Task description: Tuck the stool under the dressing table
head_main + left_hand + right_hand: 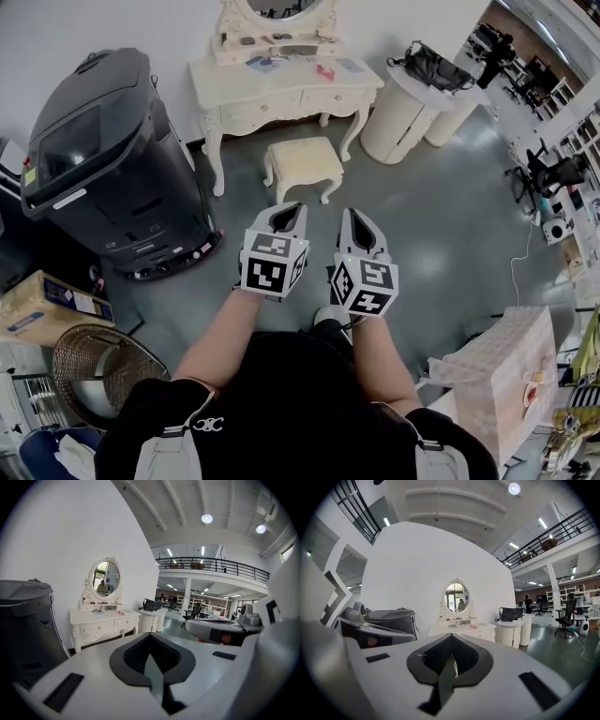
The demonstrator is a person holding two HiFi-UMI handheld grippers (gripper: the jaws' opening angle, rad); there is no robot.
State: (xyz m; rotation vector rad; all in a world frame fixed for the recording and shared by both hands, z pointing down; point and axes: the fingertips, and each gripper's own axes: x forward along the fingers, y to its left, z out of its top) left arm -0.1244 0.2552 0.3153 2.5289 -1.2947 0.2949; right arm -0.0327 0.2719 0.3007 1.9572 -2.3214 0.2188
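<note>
**A:** Is the job done at the big dressing table point(281, 89)?

**B:** No. It stands by the wall, and the stool point(302, 164) sits on the floor just in front of it, not tucked under.

**A:** And the grippers?

**B:** The left gripper point(287, 214) and right gripper point(356, 223) are both pressed together with nothing in them. They are near the stool but not touching it. I think all the pushing is left to do.

A: The stool point(302, 161)?
B: Cream, padded square seat, curved legs. Upright, just in front of the dressing table point(281, 92), not under it.
A: The table?
B: Cream, carved, drawers, oval mirror point(281, 9). Backed against the white wall point(141, 23).
</note>
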